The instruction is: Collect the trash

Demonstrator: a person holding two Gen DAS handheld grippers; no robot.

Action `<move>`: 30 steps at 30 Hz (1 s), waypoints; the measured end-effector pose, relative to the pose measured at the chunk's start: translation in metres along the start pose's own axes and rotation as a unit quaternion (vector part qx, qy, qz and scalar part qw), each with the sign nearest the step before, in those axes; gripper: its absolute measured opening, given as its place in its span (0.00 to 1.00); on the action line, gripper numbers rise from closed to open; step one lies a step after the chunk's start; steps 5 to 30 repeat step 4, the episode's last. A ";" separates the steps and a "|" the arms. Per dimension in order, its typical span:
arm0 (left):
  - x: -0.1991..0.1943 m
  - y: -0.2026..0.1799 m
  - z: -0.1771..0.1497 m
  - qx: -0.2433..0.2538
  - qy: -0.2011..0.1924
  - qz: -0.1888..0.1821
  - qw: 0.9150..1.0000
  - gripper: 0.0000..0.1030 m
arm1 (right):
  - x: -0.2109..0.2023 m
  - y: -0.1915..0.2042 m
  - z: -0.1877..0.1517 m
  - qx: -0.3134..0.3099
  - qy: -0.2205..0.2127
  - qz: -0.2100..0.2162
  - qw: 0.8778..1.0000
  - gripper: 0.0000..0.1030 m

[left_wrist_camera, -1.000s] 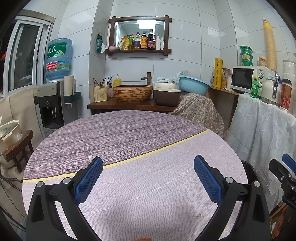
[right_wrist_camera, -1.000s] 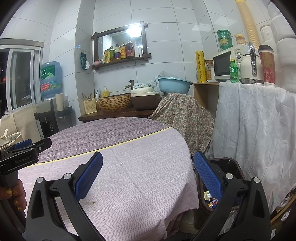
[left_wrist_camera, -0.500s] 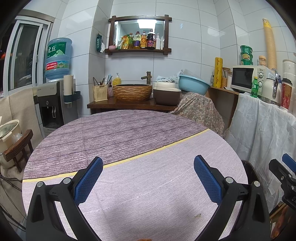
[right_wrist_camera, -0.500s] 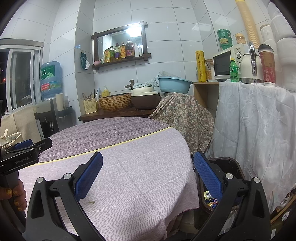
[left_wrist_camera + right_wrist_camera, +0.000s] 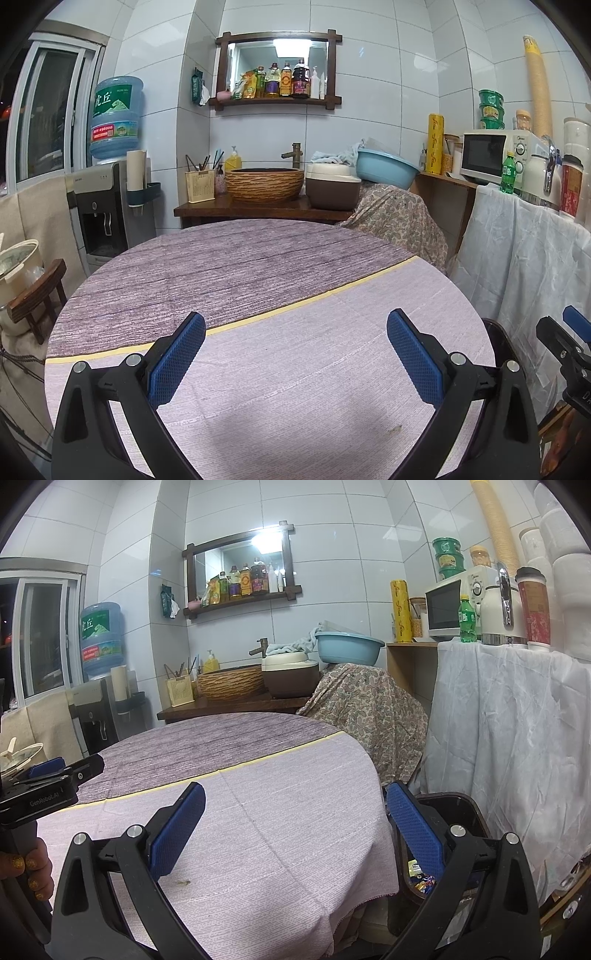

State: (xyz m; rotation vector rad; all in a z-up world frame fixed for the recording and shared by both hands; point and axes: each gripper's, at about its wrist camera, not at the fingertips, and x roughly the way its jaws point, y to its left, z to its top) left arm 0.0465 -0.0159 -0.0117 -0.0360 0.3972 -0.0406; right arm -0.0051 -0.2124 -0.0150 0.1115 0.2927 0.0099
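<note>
**Both grippers hanging open over the table, trash sitting in bin**

The left gripper [image 5: 295,354] is hovering above the round table [image 5: 258,266], jaws spread wide w/ nothing btwn the blue pads [image 5: 177,363]. It is facing across the tablecloth toward the wooden counter [image 5: 258,212] at the back wall. The right gripper [image 5: 295,834] is hanging over the table's right edge, also wide open & gripping nothing; its right finger is overlapping the black trash bin [image 5: 454,805] in the right wrist view. In the left wrist view the right gripper's tip is peeking in at the right edge [image 5: 565,339].

The bin is standing on the floor just beside the table, btwn the tablecloth's hanging edge and the white draped cloth [image 5: 517,731]. Colourful wrappers [image 5: 421,880] are lying inside it, partly hidden by the finger. In the left wrist view only a sliver of the bin's rim [image 5: 498,328] is showing past the table edge.

On the tablecloth a small brownish speck [image 5: 183,881] is lying near the front, just beside the right gripper's left pad; same speck is showing in the left view [image 5: 394,428]. What it is, can't tell. A hand [image 5: 27,871] w/ painted nails is gripping the left gripper's handle at the left edge of the right wrist view.
</note>
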 end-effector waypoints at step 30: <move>0.000 0.001 0.000 0.000 0.001 0.001 1.000 0.95 | 0.000 0.000 -0.001 -0.002 0.000 0.000 1.000 0.94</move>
